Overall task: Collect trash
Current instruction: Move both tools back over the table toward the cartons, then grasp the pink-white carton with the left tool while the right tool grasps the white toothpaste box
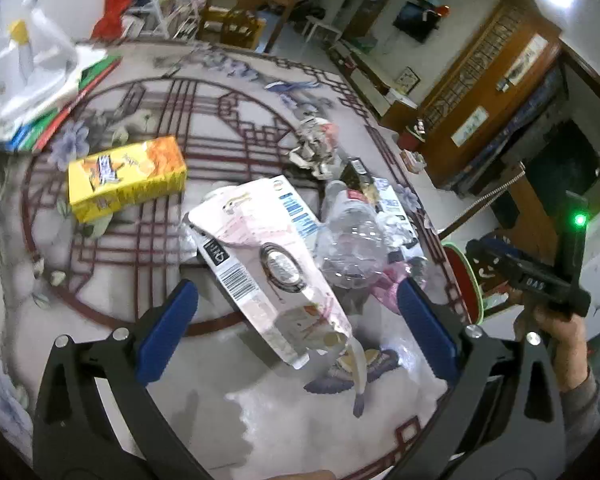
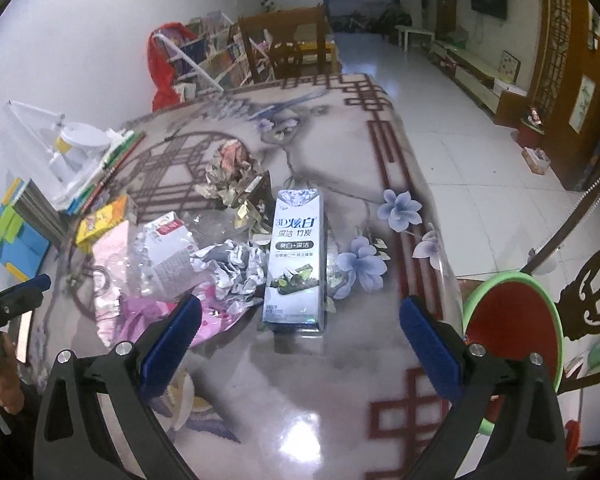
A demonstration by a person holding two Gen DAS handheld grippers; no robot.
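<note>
both my grippers are spread wide and empty. my left gripper (image 1: 298, 322) hangs over the flattened pink-and-white pouch (image 1: 268, 256) lying mid-table; my right gripper (image 2: 300, 334) faces the toothpaste box (image 2: 296, 258) just ahead. i should lower the left one so the pads straddle the pouch's narrow edge, then close gently. the crushed clear bottle (image 1: 350, 236) beside it looks empty, though blur makes that uncertain. i see no bin on the table (image 2: 300, 400).

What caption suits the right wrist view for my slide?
Open right hand-held gripper faces a toothpaste box among crumpled trash on the patterned table.
</note>
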